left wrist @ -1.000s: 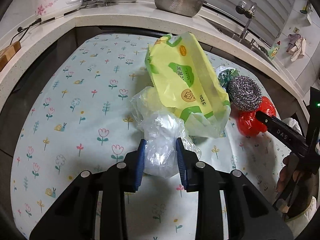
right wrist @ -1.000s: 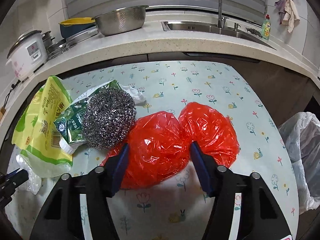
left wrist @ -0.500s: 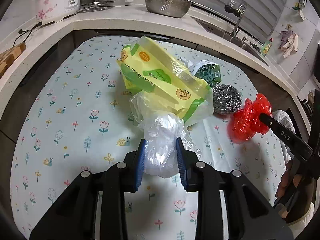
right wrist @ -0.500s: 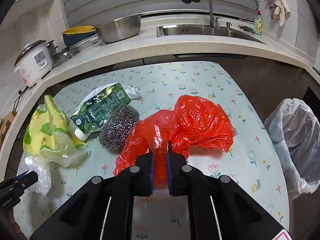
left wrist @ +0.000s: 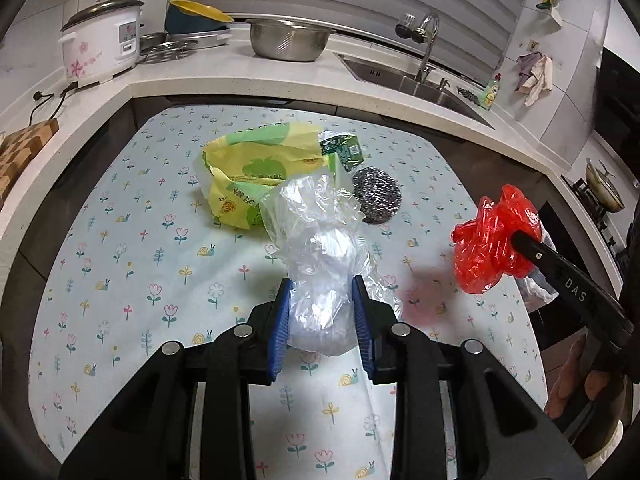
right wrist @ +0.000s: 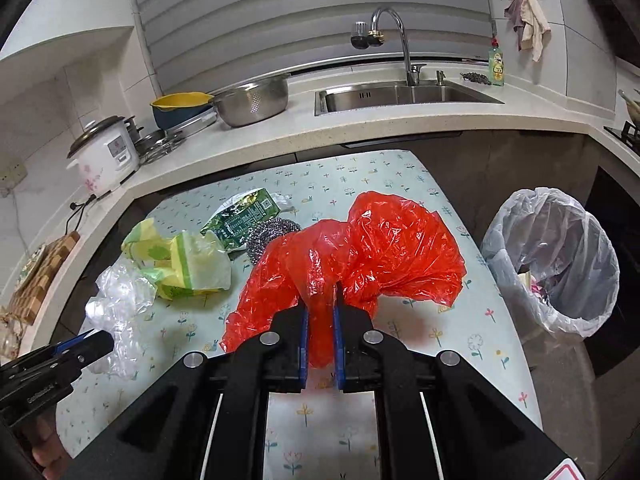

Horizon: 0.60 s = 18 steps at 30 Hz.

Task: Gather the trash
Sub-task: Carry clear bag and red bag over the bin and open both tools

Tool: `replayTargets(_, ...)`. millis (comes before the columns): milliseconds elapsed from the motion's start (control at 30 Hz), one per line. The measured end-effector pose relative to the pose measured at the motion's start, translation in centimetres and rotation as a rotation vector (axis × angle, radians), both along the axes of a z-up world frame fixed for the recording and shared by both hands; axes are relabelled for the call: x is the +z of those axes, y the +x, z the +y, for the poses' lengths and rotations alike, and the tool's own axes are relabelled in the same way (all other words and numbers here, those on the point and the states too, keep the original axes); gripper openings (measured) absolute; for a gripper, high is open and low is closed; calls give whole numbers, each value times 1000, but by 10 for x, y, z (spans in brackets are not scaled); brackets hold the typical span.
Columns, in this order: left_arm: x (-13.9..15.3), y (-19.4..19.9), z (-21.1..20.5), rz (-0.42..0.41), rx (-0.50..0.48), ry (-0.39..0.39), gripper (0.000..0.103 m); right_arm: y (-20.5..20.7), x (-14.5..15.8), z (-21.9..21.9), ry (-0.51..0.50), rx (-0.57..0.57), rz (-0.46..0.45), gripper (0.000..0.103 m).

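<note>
The crumpled red plastic bag point(right wrist: 372, 256) hangs pinched in the clenched right gripper point(right wrist: 319, 340), lifted off the flower-printed surface point(right wrist: 400, 176); the crumpled clear plastic bag point(left wrist: 320, 280) is grasped between the pads of the left gripper point(left wrist: 322, 320); neither is yet in the white-lined trash bin point(right wrist: 552, 256) beside the surface; a yellow-green wipes packet point(left wrist: 256, 176), a green foil wrapper point(left wrist: 344, 148) and a steel wool scourer point(left wrist: 376, 196) remain to collect; nothing appears to block the way to the bin.
</note>
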State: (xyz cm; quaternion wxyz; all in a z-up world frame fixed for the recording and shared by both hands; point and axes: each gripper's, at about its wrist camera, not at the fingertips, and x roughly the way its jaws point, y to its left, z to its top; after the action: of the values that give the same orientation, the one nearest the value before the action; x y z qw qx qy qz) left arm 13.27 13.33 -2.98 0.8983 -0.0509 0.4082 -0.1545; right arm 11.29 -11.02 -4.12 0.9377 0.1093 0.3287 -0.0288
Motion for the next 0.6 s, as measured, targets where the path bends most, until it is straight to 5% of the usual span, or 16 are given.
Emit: replayTargets(600,24,-68,-66,-62,-158,27,28,-81,18,-32,17,-45,-60,9)
